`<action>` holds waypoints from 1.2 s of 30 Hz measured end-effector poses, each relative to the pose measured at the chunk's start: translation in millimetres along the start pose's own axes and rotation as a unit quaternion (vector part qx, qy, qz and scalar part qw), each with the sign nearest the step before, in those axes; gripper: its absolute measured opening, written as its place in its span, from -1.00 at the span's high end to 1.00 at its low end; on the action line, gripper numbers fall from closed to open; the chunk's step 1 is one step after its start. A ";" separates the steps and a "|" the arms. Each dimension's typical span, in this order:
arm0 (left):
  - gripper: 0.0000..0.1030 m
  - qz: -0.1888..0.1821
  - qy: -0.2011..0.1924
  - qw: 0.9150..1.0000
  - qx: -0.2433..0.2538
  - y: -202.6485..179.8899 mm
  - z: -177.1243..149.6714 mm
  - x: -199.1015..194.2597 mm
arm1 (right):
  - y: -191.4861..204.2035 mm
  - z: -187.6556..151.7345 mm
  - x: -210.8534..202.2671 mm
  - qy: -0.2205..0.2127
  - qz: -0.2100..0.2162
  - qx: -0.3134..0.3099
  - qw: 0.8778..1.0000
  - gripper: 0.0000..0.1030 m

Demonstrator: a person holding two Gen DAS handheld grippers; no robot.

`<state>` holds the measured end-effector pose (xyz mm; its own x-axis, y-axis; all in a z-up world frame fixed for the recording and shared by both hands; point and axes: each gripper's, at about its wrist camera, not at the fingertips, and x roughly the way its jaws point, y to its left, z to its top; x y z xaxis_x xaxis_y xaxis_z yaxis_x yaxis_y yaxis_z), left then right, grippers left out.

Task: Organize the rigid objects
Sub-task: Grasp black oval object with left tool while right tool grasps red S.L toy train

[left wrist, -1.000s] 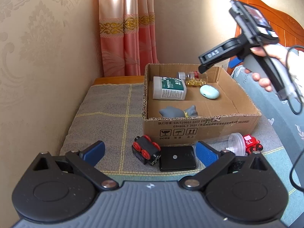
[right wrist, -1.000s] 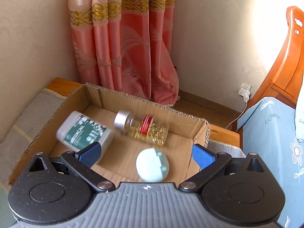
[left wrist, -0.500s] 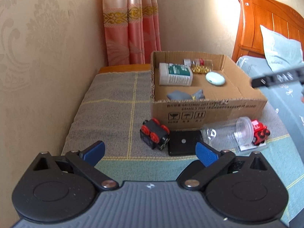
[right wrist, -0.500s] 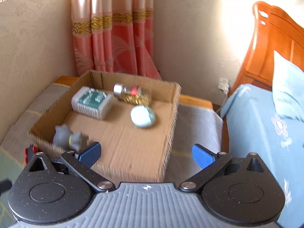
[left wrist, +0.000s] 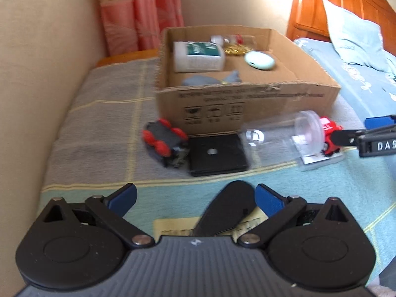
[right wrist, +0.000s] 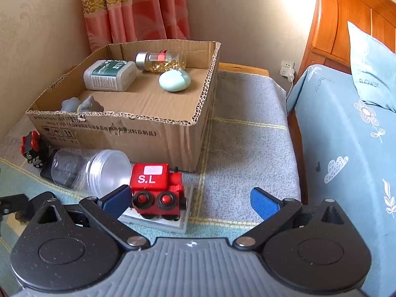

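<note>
Beside the bed, four things already lie in the cardboard box [right wrist: 138, 123]; red toy train [right wrist: 156, 190], clear jar [right wrist: 99, 173] remain. My right gripper [right wrist: 190, 203] and left gripper [left wrist: 195, 198] gape wide, holding nothing.

My left tongs [left wrist: 195, 198] hang spread wide over the blanket-covered bench [left wrist: 104, 113], with a black oval object [left wrist: 227, 208] between them. Ahead, beside the brown cardboard box [left wrist: 247, 99], I see a black-and-red toy wagon [left wrist: 164, 141], a flat black square plate [left wrist: 216, 153] and a clear plastic jar [left wrist: 282, 133].
</note>
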<state>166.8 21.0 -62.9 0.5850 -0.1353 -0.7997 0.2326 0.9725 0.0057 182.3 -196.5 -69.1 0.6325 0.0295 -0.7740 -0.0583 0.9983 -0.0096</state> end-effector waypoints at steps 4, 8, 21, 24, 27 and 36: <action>-0.97 0.002 0.016 1.000 0.012 -13.5 5.2 19.3 | 0.0 -5.6 1.2 0.005 0.006 -0.020 1.000 -1.00; -0.97 -0.005 0.031 0.999 0.002 -15.7 7.7 35.0 | -1.1 -7.8 6.1 0.011 0.018 -0.022 1.000 -1.00; -0.97 0.023 0.044 0.999 0.000 3.6 -11.4 26.3 | 1.3 -5.7 29.2 0.023 0.015 -0.017 0.999 -1.00; -0.98 0.029 0.045 0.999 -0.005 10.2 -18.9 19.8 | -2.8 -9.1 30.2 0.021 0.020 -0.009 1.000 -1.00; -0.98 0.033 0.046 0.998 -0.017 17.4 -24.9 15.6 | -7.1 -11.3 31.1 0.018 0.029 -0.001 0.999 -1.00; -0.99 0.036 0.046 0.996 -0.064 36.1 -47.0 1.8 | -11.2 -14.1 31.8 0.008 0.039 0.007 0.999 -1.00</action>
<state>139.7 64.7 -92.4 0.5210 -0.0524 -0.8520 0.0887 0.9960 -0.0070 192.3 -207.5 -102.5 0.6138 0.1065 -0.7822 -0.0958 0.9936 0.0601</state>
